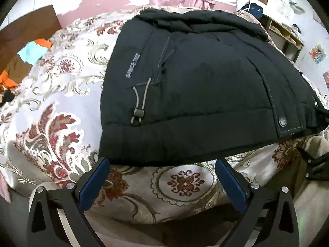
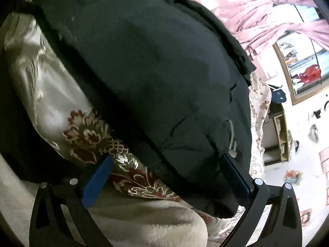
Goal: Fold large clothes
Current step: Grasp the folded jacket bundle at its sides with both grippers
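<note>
We've got both sets of fingers spread wide: the left gripper (image 1: 162, 164) holds nothing, tips right at the hem of the one black jacket (image 1: 197, 82) lying folded on the floral bedspread (image 1: 53, 123), while the right gripper (image 2: 167, 160) straddles its edge without clamping it

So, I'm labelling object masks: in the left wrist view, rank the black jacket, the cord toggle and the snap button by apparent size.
1. black jacket, by far the largest.
2. cord toggle and snap button look alike; I won't rank them.
</note>
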The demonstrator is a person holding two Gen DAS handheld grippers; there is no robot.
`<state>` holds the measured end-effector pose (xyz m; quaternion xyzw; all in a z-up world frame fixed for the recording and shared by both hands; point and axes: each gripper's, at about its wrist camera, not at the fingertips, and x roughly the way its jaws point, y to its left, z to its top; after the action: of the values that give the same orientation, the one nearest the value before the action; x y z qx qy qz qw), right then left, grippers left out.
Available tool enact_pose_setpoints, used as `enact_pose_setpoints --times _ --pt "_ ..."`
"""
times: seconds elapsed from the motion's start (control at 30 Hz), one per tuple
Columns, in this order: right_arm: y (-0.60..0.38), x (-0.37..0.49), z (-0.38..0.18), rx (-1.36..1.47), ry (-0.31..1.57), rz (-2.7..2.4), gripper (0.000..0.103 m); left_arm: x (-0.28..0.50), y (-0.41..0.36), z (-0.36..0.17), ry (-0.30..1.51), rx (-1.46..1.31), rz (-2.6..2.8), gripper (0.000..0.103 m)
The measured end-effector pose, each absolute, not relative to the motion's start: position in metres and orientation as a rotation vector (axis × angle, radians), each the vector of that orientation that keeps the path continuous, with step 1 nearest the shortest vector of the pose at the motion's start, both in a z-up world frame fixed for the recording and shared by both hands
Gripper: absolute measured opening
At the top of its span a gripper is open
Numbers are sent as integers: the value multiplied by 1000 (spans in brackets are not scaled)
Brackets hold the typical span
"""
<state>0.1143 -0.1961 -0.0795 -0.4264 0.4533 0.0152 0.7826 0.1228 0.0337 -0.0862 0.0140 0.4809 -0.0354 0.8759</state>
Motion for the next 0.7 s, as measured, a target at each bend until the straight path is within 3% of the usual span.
enact_pose_setpoints --times 0.17,0.37,0.7 --pt "-184 115 -83 -976 932 -77 101 124 27 -91 1010 64 -73 103" --pt "-195 107 -44 -745 826 -54 101 116 11 -87 973 142 -132 103" --pt "-219 86 -33 -594 774 4 101 105 -47 -109 891 559 -43 103"
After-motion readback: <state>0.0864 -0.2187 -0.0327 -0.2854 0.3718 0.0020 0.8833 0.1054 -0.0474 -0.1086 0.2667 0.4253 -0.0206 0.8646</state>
